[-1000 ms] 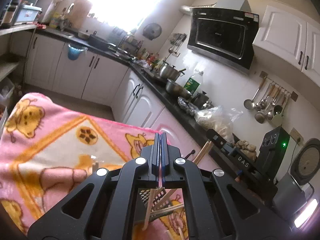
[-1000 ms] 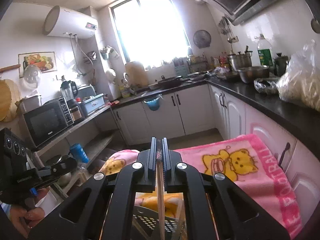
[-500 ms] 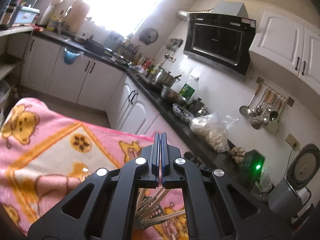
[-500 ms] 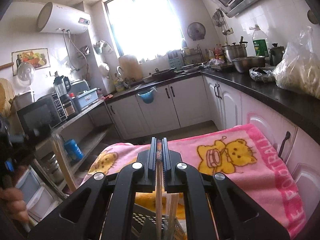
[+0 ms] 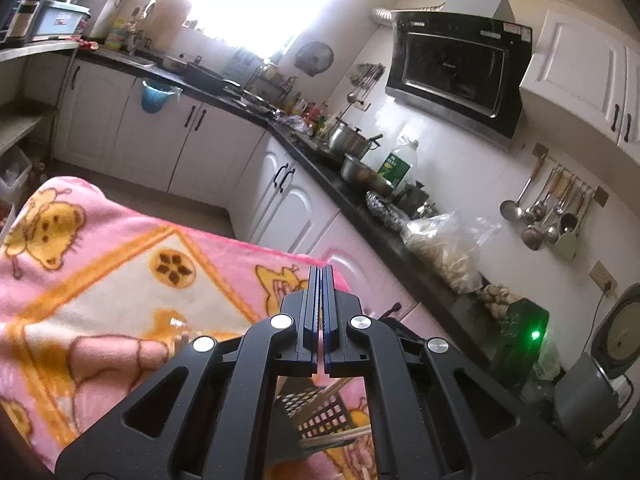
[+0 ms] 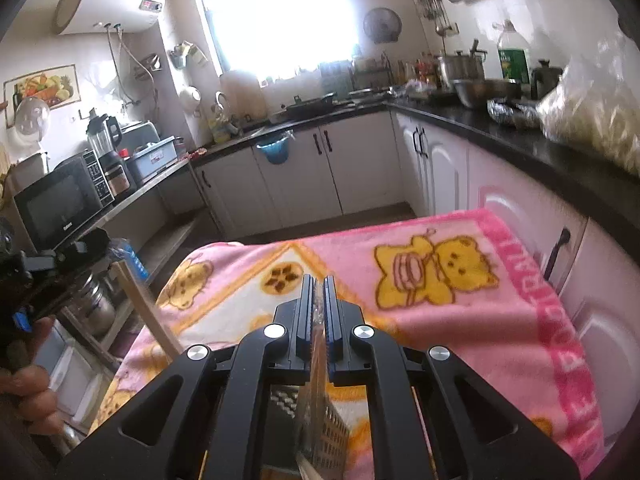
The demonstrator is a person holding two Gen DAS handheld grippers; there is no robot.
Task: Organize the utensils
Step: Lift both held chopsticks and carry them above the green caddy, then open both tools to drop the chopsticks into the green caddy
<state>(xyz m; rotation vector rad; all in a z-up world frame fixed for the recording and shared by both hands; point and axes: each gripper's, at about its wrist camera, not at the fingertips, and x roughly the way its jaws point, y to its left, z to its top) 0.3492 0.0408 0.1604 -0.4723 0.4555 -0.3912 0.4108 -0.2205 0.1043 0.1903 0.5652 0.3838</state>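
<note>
Over a desk draped in a pink bear-print blanket (image 6: 460, 280), the left gripper (image 5: 321, 316) is clenched, a thin pinkish sliver between its jaws too slight to identify; from the right wrist view a wooden chopstick (image 6: 140, 304) rises from it at far left. Below sits a black mesh utensil holder (image 5: 320, 416) with a chopstick lying across it. To the right, the right gripper (image 6: 319, 320) is clamped on a pale chopstick (image 6: 316, 392) above the same holder. The likely risk: the slim stick pivots in the jaws or catches the holder's rim, tipping it on the soft blanket.
</note>
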